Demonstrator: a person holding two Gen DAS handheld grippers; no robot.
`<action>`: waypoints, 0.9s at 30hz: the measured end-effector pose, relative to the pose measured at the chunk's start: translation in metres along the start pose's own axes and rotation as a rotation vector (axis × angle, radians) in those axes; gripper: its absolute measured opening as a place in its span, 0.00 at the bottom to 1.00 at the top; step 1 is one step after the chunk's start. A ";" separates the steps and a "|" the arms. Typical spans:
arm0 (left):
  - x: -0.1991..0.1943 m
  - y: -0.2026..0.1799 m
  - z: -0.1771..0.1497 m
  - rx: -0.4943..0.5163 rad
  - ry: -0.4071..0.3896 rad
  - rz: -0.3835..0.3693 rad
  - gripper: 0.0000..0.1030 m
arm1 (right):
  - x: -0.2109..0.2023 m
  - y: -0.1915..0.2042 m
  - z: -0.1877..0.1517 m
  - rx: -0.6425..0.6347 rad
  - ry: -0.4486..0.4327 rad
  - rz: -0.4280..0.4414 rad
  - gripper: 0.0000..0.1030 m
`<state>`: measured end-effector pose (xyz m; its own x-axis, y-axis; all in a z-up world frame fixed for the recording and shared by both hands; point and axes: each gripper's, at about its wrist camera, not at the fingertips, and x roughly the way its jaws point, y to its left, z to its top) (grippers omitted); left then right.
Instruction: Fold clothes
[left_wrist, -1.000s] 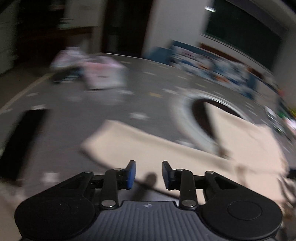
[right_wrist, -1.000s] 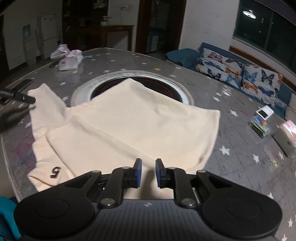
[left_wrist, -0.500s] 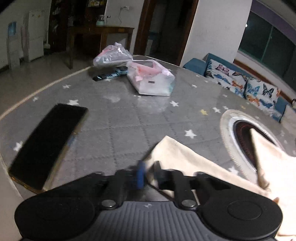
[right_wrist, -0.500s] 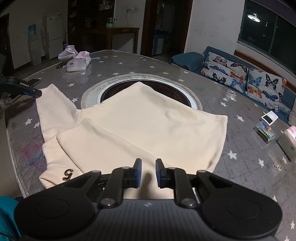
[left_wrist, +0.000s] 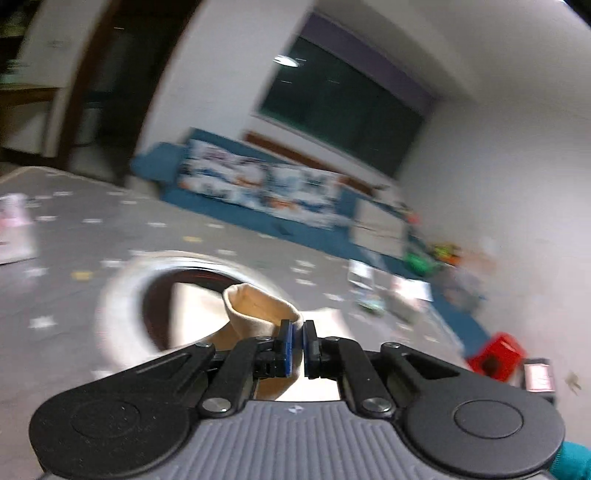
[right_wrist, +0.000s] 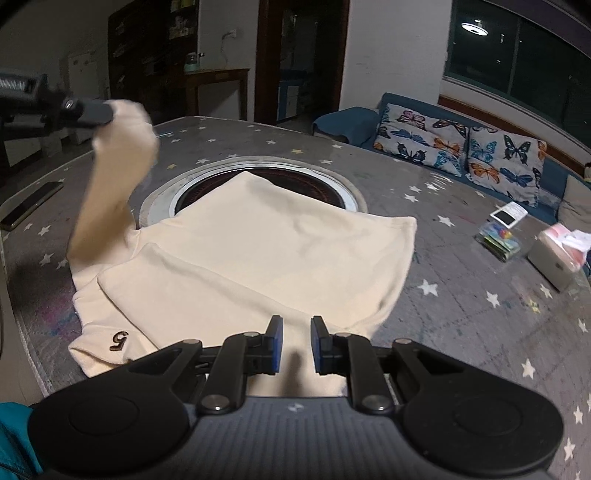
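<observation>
The left gripper (left_wrist: 297, 341) pinches the cream sweatshirt's sleeve cuff (left_wrist: 258, 308), lifted above the star-patterned table (right_wrist: 461, 295). The right gripper (right_wrist: 296, 345) hovers spread over the sweatshirt (right_wrist: 258, 251), which lies flat, partly covering the round recess (right_wrist: 258, 177).

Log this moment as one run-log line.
left gripper: jaws shut on sleeve, lifted off table | right gripper: jaws open over cream garment | fold: unfinished
</observation>
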<state>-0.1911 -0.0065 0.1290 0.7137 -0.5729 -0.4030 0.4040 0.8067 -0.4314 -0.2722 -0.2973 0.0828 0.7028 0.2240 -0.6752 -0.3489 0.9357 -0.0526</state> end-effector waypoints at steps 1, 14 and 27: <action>0.009 -0.011 -0.003 0.007 0.014 -0.041 0.06 | -0.001 -0.002 -0.001 0.006 -0.002 -0.002 0.15; 0.054 -0.021 -0.056 0.155 0.197 -0.101 0.41 | -0.016 -0.015 -0.005 0.048 -0.010 -0.029 0.15; 0.064 0.068 -0.064 0.141 0.275 0.171 0.31 | 0.031 -0.004 -0.003 0.036 0.063 -0.006 0.19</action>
<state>-0.1546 0.0023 0.0220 0.6048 -0.4298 -0.6705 0.3809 0.8954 -0.2305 -0.2508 -0.2952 0.0595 0.6636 0.2021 -0.7202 -0.3214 0.9464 -0.0306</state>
